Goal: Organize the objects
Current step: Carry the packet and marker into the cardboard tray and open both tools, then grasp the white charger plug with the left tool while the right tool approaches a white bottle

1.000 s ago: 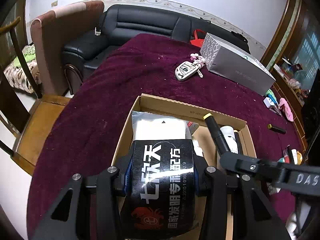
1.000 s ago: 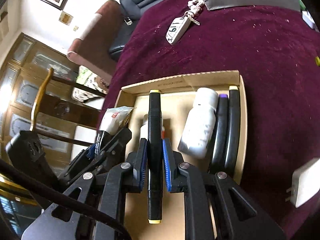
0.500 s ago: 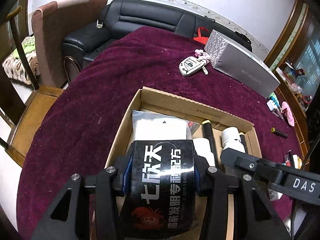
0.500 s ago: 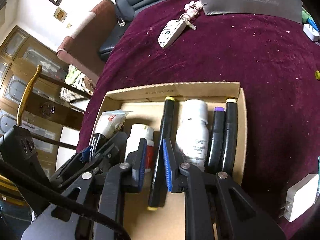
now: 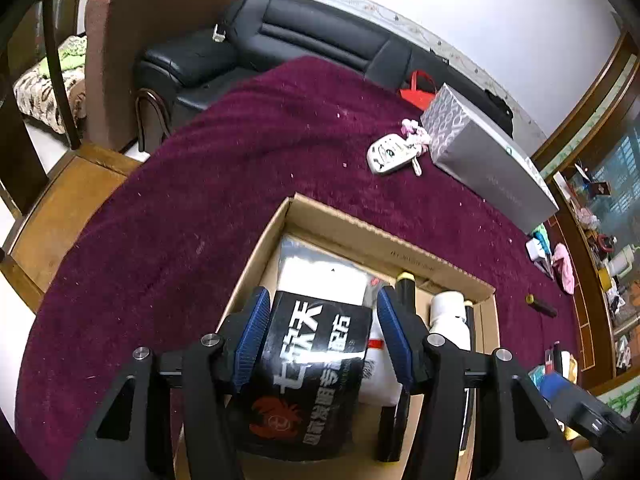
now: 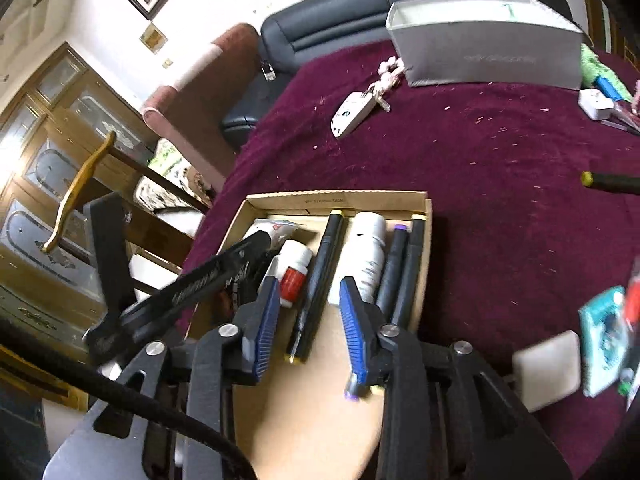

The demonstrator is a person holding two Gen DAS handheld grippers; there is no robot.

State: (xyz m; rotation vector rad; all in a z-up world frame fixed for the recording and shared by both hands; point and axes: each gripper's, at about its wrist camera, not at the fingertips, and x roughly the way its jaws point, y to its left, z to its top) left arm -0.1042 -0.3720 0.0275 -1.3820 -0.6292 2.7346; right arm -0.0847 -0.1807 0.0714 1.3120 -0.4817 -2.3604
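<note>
A shallow cardboard box [image 5: 384, 236] [image 6: 338, 199] sits on the maroon tablecloth. My left gripper [image 5: 320, 316] hangs over its left side with its jaws apart. A black and silver sachet [image 5: 316, 356] lies between the pads with gaps showing on both sides. My right gripper [image 6: 308, 300] is open and empty above the box. Below it a black marker with yellow ends [image 6: 320, 276] lies in the box beside a white bottle [image 6: 366, 252], a red-labelled white bottle [image 6: 294, 270] and two more markers [image 6: 400, 268].
A white car key with a pink charm [image 5: 390, 152] [image 6: 356, 110] and a long grey box [image 5: 488, 164] [image 6: 488, 52] lie farther back. A loose yellow-tipped marker [image 6: 610, 182], a white charger [image 6: 548, 368] and small packets lie to the right. A sofa and a wooden chair stand beyond the table's left edge.
My right gripper let go of the yellow-ended marker, which now lies in the box, then opened and pulled back upward. My left gripper's jaws have spread off the sachet.
</note>
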